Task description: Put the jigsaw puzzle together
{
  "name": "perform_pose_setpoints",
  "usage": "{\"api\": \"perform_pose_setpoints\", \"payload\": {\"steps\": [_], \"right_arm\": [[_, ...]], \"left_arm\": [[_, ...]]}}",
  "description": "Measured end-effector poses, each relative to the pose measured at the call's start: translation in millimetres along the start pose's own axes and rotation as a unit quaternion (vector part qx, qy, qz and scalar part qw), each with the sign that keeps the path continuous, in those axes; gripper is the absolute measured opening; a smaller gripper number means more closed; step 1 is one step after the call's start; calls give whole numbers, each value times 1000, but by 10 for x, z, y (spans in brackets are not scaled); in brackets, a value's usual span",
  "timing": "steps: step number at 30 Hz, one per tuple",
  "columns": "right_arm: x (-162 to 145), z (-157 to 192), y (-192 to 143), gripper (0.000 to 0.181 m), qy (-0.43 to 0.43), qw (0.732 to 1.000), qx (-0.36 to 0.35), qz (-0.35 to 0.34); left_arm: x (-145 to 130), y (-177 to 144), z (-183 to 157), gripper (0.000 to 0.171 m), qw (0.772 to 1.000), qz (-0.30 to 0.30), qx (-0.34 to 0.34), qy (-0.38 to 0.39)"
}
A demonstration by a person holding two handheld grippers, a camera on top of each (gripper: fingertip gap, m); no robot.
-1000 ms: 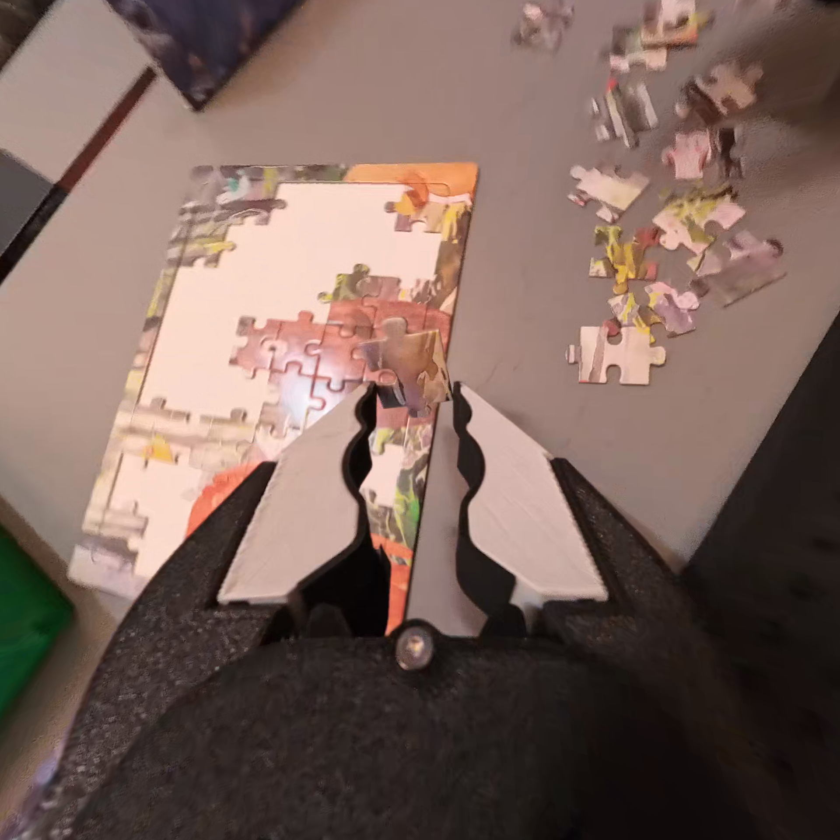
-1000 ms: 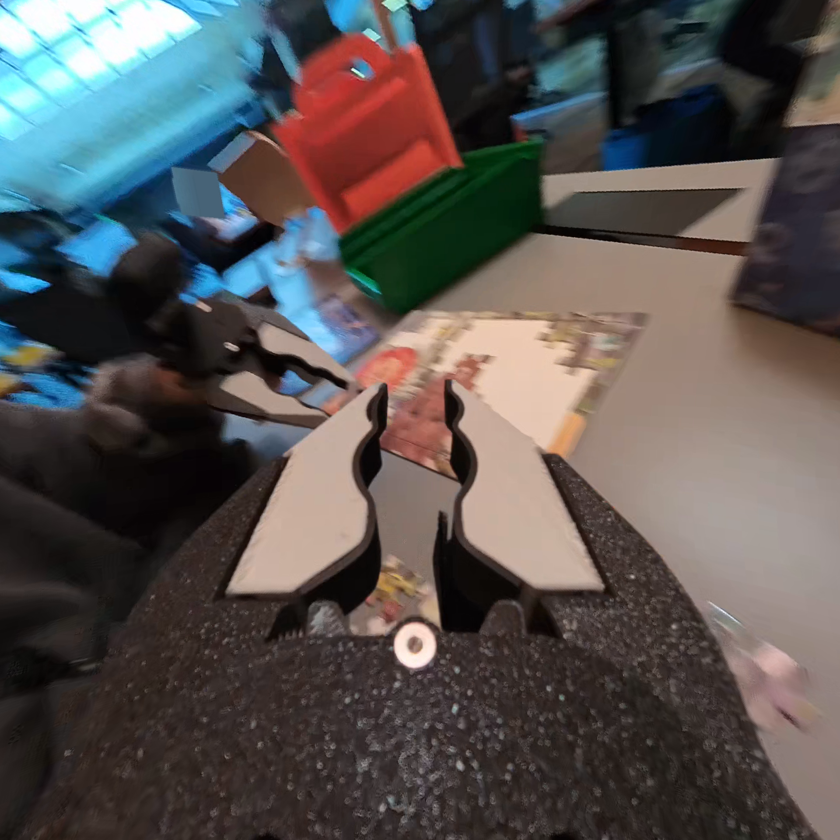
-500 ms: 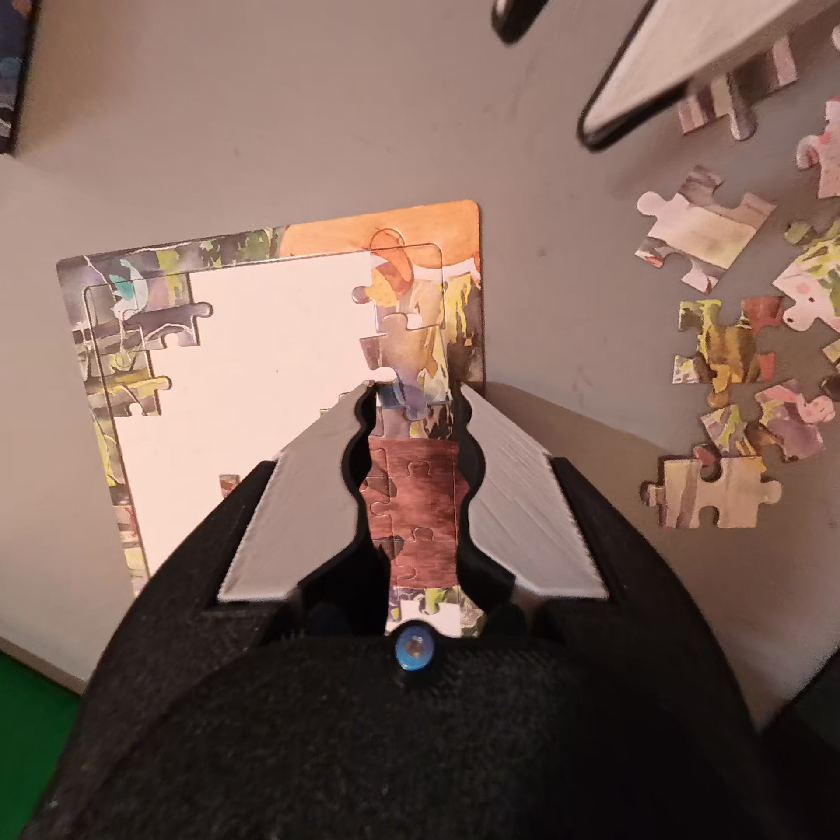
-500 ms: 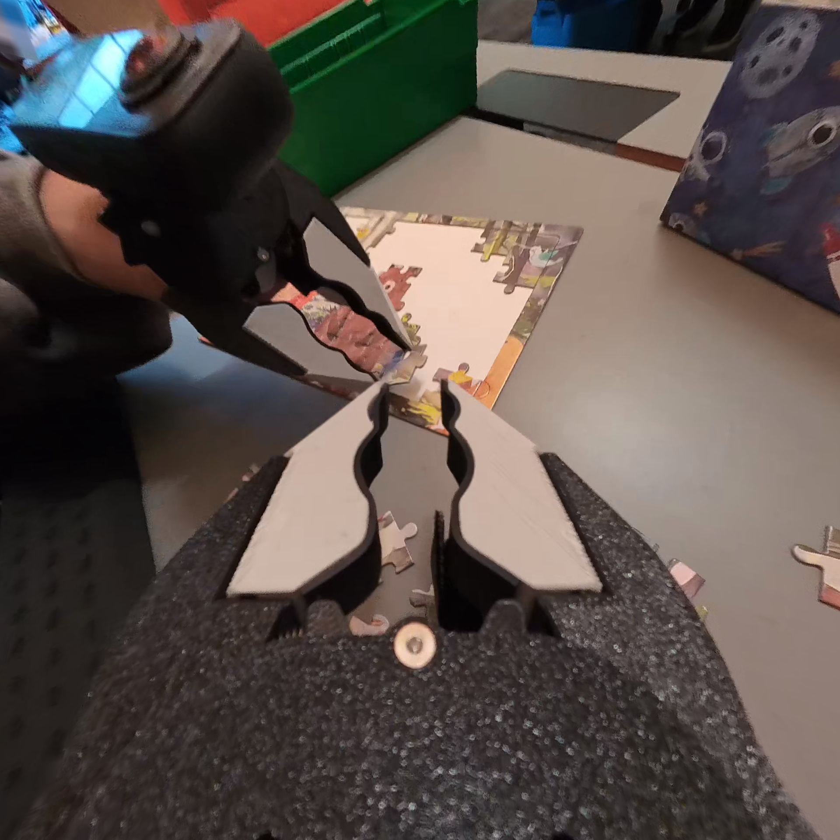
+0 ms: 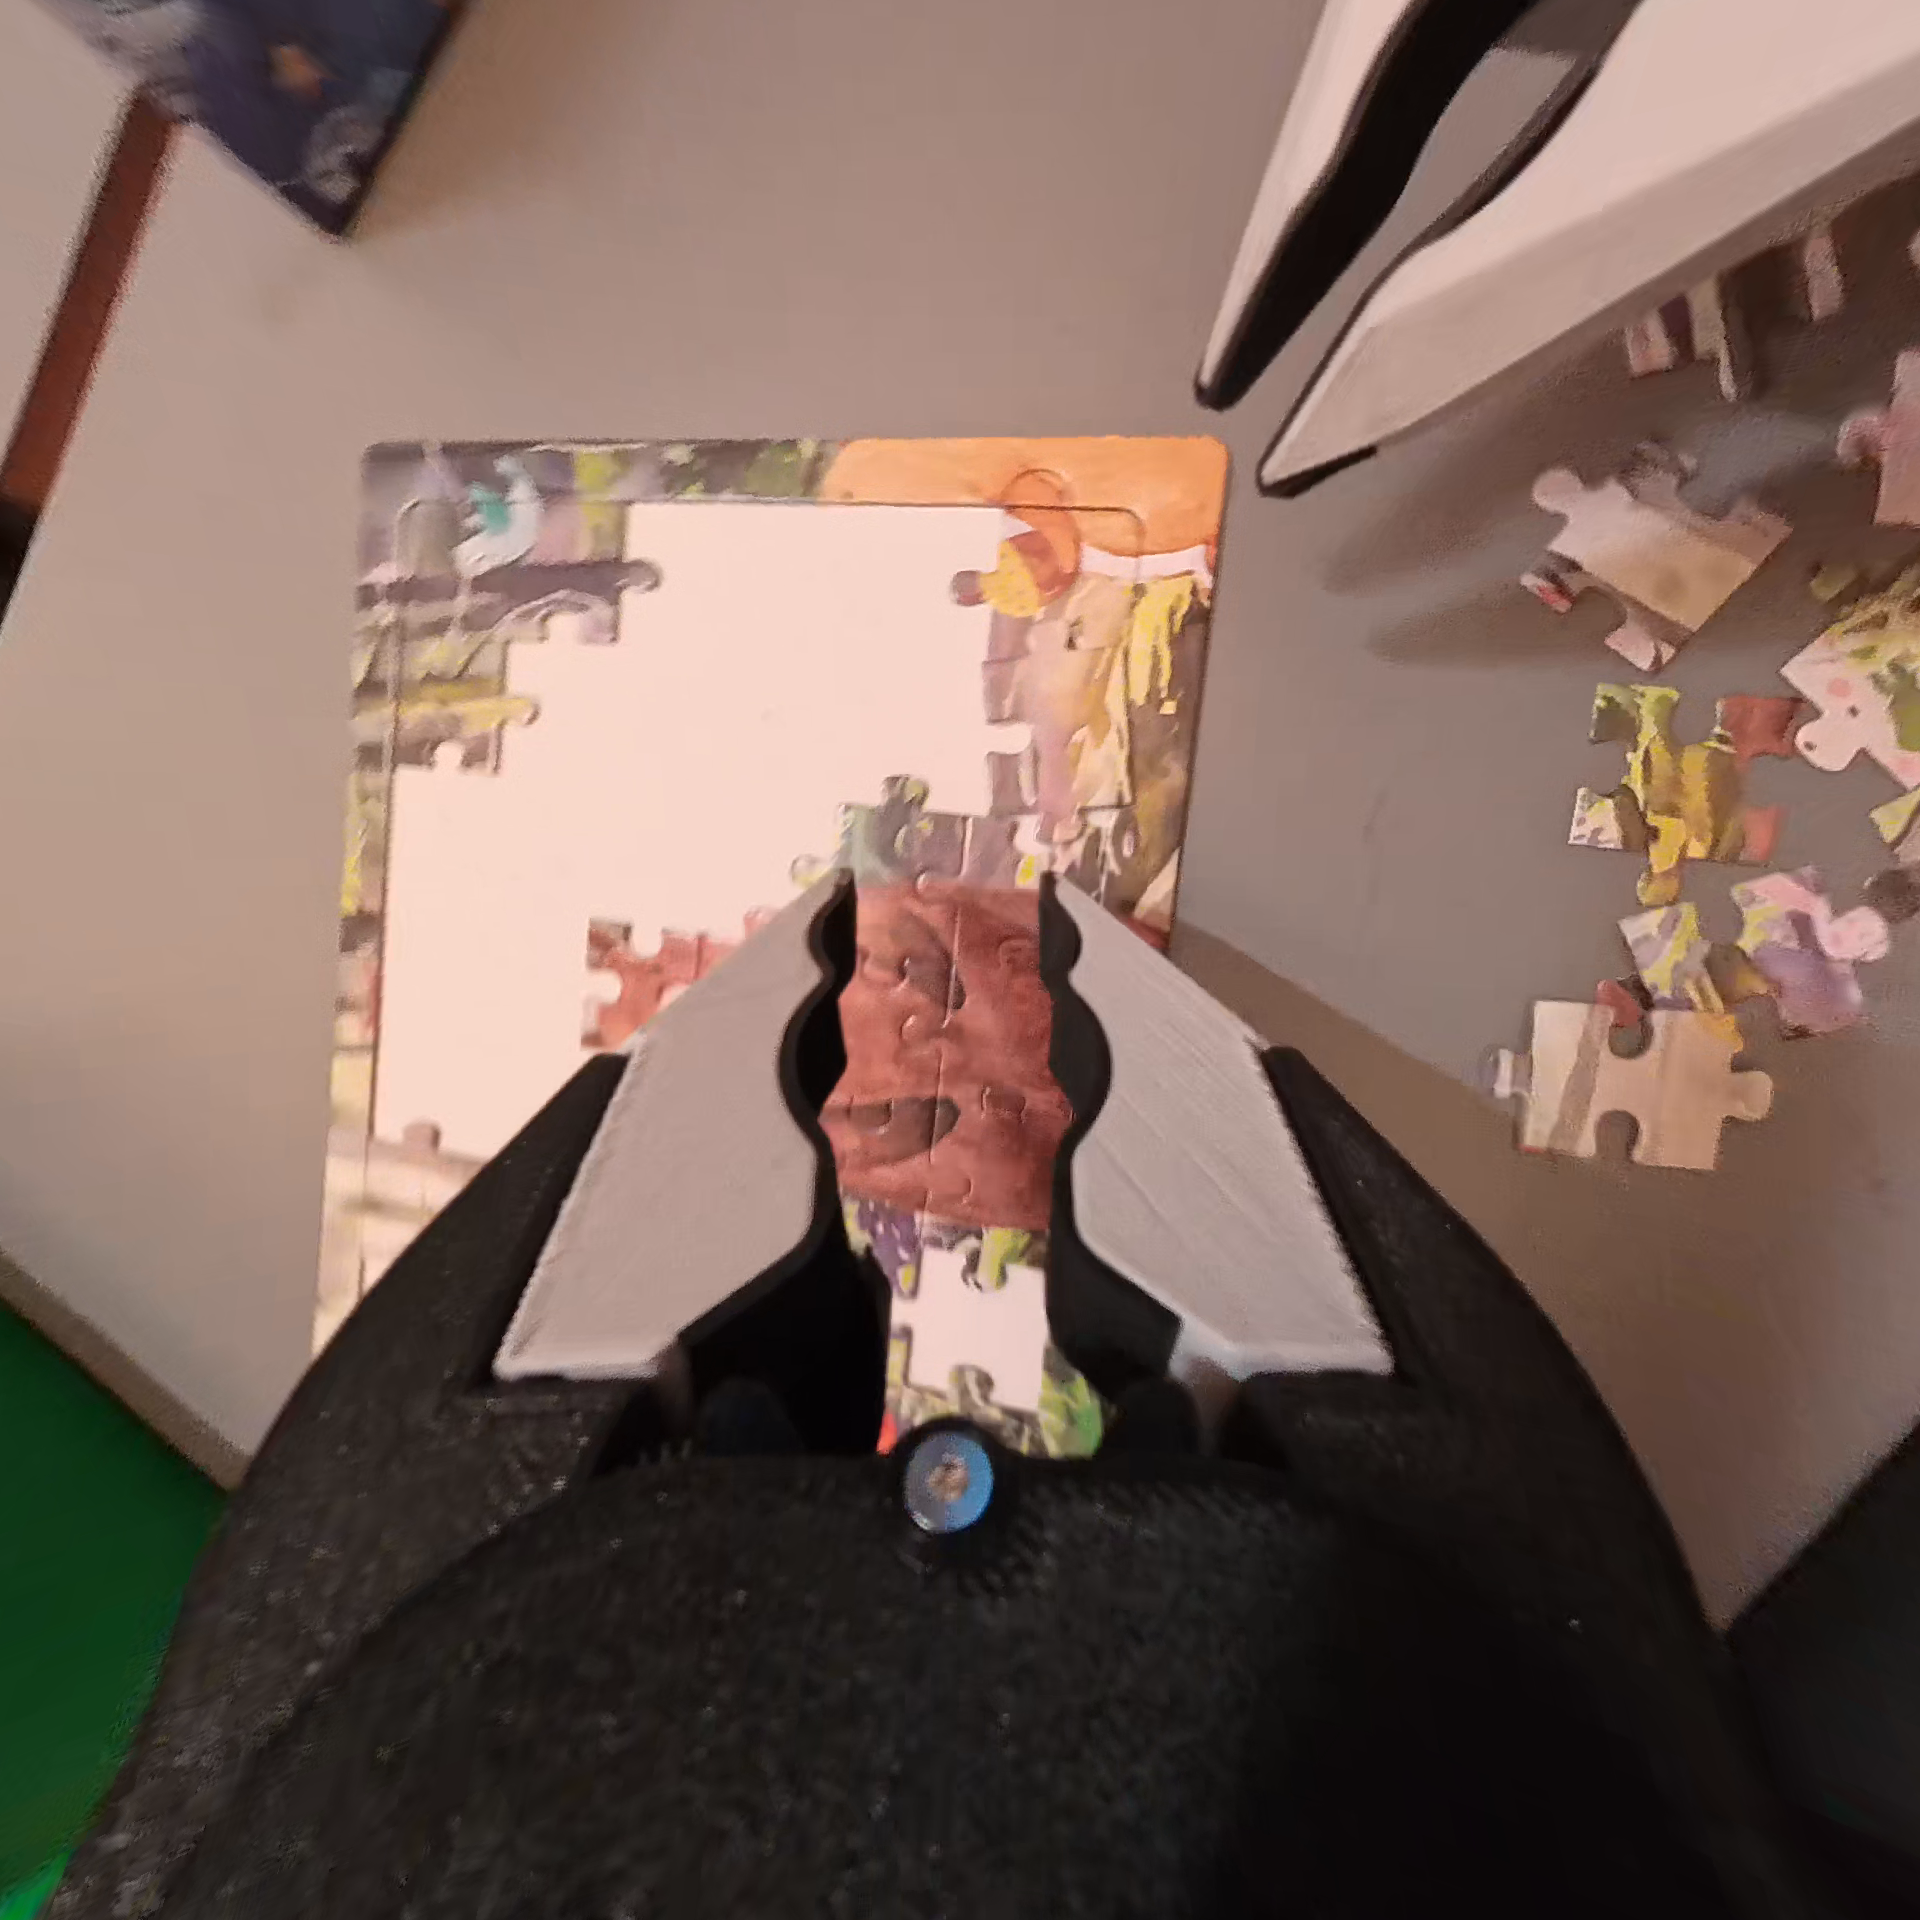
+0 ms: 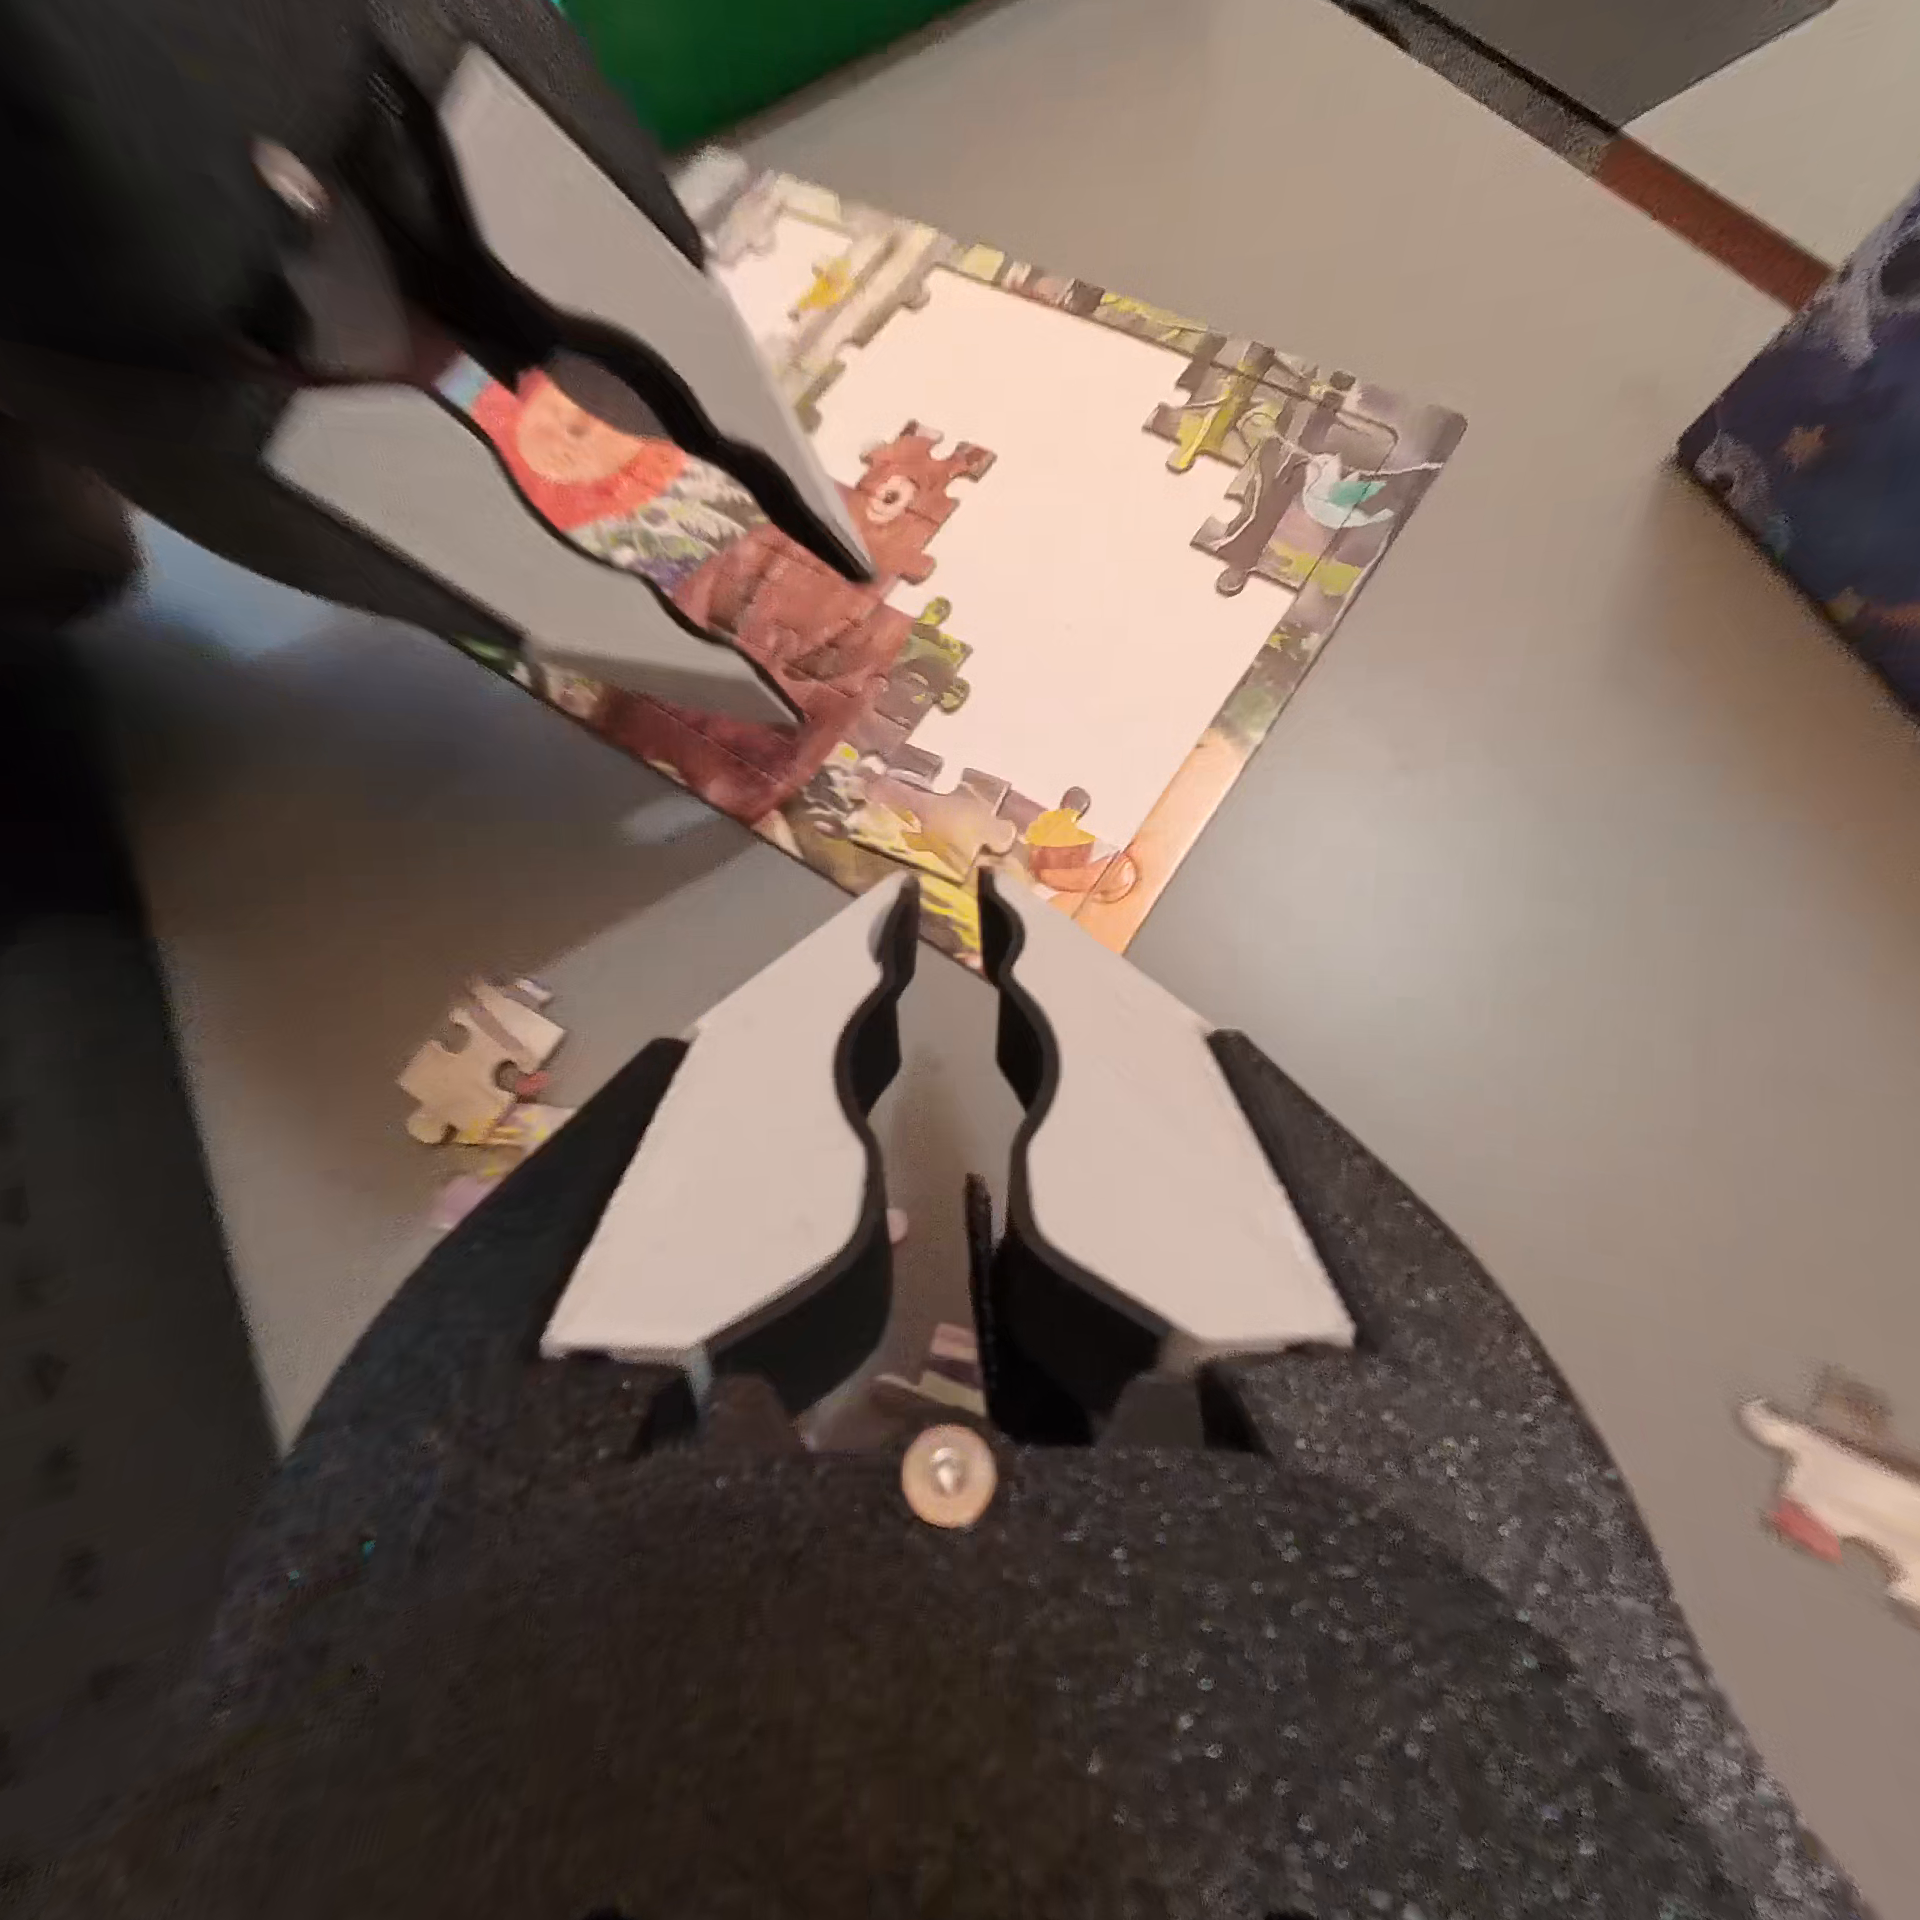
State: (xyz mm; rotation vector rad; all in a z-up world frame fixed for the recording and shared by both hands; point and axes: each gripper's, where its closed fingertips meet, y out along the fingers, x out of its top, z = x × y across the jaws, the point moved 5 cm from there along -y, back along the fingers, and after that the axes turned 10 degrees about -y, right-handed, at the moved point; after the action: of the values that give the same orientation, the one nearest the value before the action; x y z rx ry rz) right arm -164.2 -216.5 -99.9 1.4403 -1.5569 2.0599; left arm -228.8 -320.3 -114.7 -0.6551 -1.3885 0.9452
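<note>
Left gripper (image 5: 945,883) empty over the puzzle board (image 5: 1039,473); next piece not yet picked.

Left jaws stand apart with nothing between them, hovering above the brown assembled patch (image 5: 935,1049) near the board's right edge. Right gripper (image 6: 943,883) has jaws nearly together with a narrow gap, holding nothing, tips near the board's orange corner. Board lies flat on the grey table (image 5: 727,260), its centre unfilled. Loose pieces (image 5: 1683,790) lie scattered to the board's right, apart from it. Judgement: choose a piece whose colours match the open border, grip it by one edge, keep it level, lower it straight and press the tabs home without shifting the board.
</note>
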Motion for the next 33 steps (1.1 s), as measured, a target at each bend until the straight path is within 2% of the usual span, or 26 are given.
{"api": "perform_pose_setpoints", "payload": {"steps": [3, 6, 10, 13, 17, 19, 23, 29, 33], "right_arm": [[33, -78, 140, 0, -59, 997, -1, 57], [48, 12, 309, 0, -85, 989, 69, 95], [68, 58, 448, 0, -113, 989, 39, 89], [89, 69, 512, 0, -79, 995, 17, 65], [-7, 98, 588, 0, -66, 993, -10, 92], [-13, 156, 624, 0, -49, 995, -4, 90], [14, 180, 663, 0, -20, 995, -35, 95], [14, 243, 659, 0, 7, 989, -83, 126], [59, 247, 633, 0, 11, 988, -90, 127]], "left_arm": [[-133, -188, 75, 23, 995, -52, 30, -82], [-337, -231, 39, 16, 987, -93, 28, -130], [-587, -225, -28, 9, 978, -120, 20, -170], [-644, -207, -81, 2, 976, -137, 2, -168], [-591, -180, -164, 2, 972, -153, -43, -171], [-593, -151, -185, 2, 976, -146, -35, -159], [-653, -65, -189, 2, 982, -116, -17, -147], [-667, -54, -184, 1, 979, -119, -30, -162], [-669, -53, -181, 1, 978, -121, -33, -166]]}}
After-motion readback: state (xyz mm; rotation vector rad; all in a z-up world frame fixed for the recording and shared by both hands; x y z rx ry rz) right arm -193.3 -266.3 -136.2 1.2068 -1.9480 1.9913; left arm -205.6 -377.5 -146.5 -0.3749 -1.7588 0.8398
